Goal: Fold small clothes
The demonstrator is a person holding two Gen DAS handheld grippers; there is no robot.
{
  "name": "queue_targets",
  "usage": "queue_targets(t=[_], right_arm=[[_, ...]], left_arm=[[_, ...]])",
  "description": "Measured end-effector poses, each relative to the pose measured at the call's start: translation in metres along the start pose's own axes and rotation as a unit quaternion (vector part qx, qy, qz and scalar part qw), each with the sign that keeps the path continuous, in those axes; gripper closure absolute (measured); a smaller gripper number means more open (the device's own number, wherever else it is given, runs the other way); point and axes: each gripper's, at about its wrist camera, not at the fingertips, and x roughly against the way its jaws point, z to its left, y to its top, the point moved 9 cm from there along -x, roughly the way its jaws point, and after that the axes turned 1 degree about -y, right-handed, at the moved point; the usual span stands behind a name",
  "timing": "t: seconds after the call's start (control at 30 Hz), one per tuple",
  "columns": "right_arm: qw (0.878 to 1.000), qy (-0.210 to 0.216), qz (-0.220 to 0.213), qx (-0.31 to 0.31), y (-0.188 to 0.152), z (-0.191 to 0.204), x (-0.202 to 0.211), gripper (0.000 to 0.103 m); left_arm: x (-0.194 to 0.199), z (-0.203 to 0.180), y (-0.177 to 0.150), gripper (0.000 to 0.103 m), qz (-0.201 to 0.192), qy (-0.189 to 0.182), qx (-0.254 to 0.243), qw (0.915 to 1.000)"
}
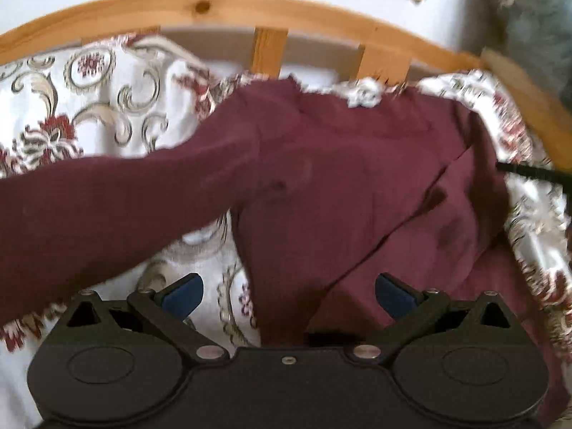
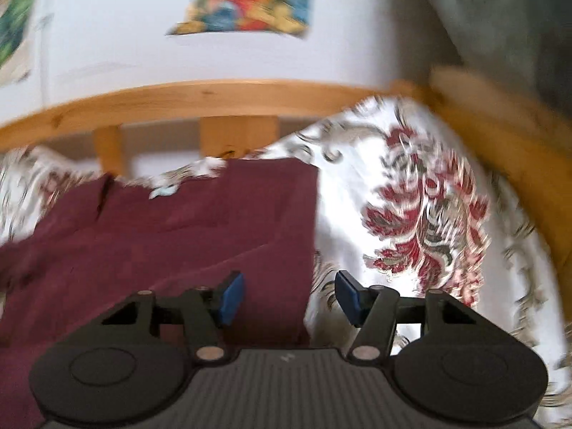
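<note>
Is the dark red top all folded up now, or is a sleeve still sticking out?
Partly folded. The dark red top has one sleeve stretched out over the flowery bedspread; its other side ends in a straight edge.

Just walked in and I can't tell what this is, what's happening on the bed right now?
A person with a two-finger gripper in each hand is folding a maroon garment spread on a floral bedspread by a wooden bed rail. Both grippers are open and hold nothing. The left gripper hovers over the garment's lower part, one sleeve stretching left. The right gripper sits at the garment's right edge, where cloth looks already folded in. The view is blurred.
</note>
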Motion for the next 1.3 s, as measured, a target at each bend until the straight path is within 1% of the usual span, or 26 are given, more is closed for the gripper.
queue_targets(t=[0.03, 0.07, 0.1, 0.13, 0.17, 0.2, 0.27, 0.33, 0.37, 0.43, 0.47, 0.53, 0.6, 0.63, 0.77, 0.83, 0.87, 0.9, 0.93, 1.0, 1.07, 1.1, 1.17, 1.2, 1.27, 1.3], right_arm=[[1.0, 0.004, 0.006, -0.015, 0.002, -0.006, -0.008, 0.043], [0.999, 0.008, 0.012, -0.029, 0.002, -0.013, -0.015, 0.049], [0.999, 0.013, 0.019, -0.038, 0.002, -0.012, -0.024, 0.071], [0.998, 0.019, 0.028, -0.045, 0.002, -0.014, -0.029, 0.087], [0.998, 0.026, 0.037, -0.051, 0.0, -0.014, -0.032, 0.094], [0.998, 0.024, 0.035, -0.052, 0.0, -0.016, -0.03, 0.095], [0.999, 0.01, 0.016, -0.039, 0.005, -0.02, -0.02, 0.095], [0.999, -0.003, -0.001, -0.046, 0.011, -0.029, -0.013, 0.096], [0.999, -0.009, -0.003, -0.052, 0.012, -0.034, -0.013, 0.096], [0.998, -0.025, 0.01, -0.051, 0.007, -0.039, -0.02, 0.095], [0.998, -0.029, 0.017, -0.05, 0.003, -0.039, -0.025, 0.094], [0.998, -0.037, 0.012, -0.041, 0.001, -0.036, -0.026, 0.093], [0.999, -0.048, 0.006, -0.018, 0.001, -0.031, -0.022, 0.085], [0.999, -0.053, 0.002, -0.009, 0.001, -0.029, -0.02, 0.083], [0.998, -0.053, -0.014, 0.013, -0.003, -0.021, 0.001, 0.059], [0.998, -0.045, -0.018, 0.027, -0.009, -0.013, 0.013, 0.055], [0.998, -0.042, -0.019, 0.033, -0.013, -0.009, 0.019, 0.052], [0.998, -0.037, -0.022, 0.036, -0.017, -0.004, 0.027, 0.046], [0.999, -0.03, -0.025, 0.037, -0.021, 0.001, 0.035, 0.043], [0.999, -0.013, -0.031, 0.042, -0.03, 0.014, 0.053, 0.033], [0.998, 0.005, -0.037, 0.047, -0.04, 0.029, 0.069, 0.027], [0.998, 0.015, -0.037, 0.048, -0.047, 0.04, 0.078, 0.026], [0.998, 0.032, -0.037, 0.048, -0.058, 0.059, 0.092, 0.026], [0.997, 0.043, -0.039, 0.045, -0.064, 0.07, 0.099, 0.024], [0.996, 0.068, -0.043, 0.037, -0.074, 0.092, 0.113, 0.02], [0.995, 0.077, -0.047, 0.033, -0.079, 0.103, 0.119, 0.018]], left_arm=[[-0.003, 0.001, -0.003, 0.002, 0.007, 0.006, -0.001, 1.0], [-0.005, 0.0, -0.006, 0.003, 0.013, 0.011, -0.004, 0.9999], [-0.007, 0.0, -0.009, 0.003, 0.017, 0.015, -0.009, 0.9997], [-0.01, -0.001, -0.012, 0.003, 0.022, 0.022, -0.014, 0.9994], [-0.013, 0.001, -0.016, 0.003, 0.029, 0.027, -0.019, 0.999], [-0.018, 0.001, -0.02, 0.004, 0.041, 0.032, -0.022, 0.9984], [-0.024, 0.001, -0.028, 0.005, 0.059, 0.036, -0.022, 0.9973], [-0.029, -0.001, -0.036, 0.005, 0.068, 0.038, -0.029, 0.9966], [-0.03, -0.002, -0.038, 0.004, 0.069, 0.043, -0.036, 0.996], [-0.032, -0.004, -0.041, 0.003, 0.068, 0.052, -0.049, 0.9951], [-0.033, -0.004, -0.041, 0.002, 0.069, 0.053, -0.049, 0.995], [-0.032, -0.003, -0.04, 0.002, 0.073, 0.049, -0.043, 0.9952], [-0.028, -0.001, -0.04, 0.002, 0.075, 0.04, -0.033, 0.9958], [-0.023, 0.001, -0.04, 0.002, 0.073, 0.035, -0.027, 0.9964], [0.003, 0.009, -0.038, 0.001, 0.042, 0.026, -0.012, 0.9987], [0.016, 0.017, -0.038, 0.001, 0.032, 0.035, -0.017, 0.9988], [0.022, 0.022, -0.038, 0.001, 0.026, 0.044, -0.019, 0.9985], [0.029, 0.029, -0.037, 0.001, 0.019, 0.057, -0.019, 0.998], [0.038, 0.036, -0.036, 0.001, 0.011, 0.069, -0.015, 0.9974], [0.056, 0.05, -0.034, 0.001, -0.006, 0.091, -0.004, 0.9958], [0.078, 0.068, -0.032, 0.001, -0.027, 0.118, 0.007, 0.9927], [0.088, 0.078, -0.032, 0.001, -0.035, 0.132, 0.012, 0.9905], [0.111, 0.1, -0.032, 0.001, -0.056, 0.168, 0.028, 0.9837], [0.124, 0.113, -0.032, 0.001, -0.066, 0.189, 0.037, 0.9791], [0.152, 0.14, -0.031, 0.001, -0.094, 0.234, 0.042, 0.9667], [0.166, 0.153, -0.029, 0.001, -0.107, 0.259, 0.039, 0.9591]])
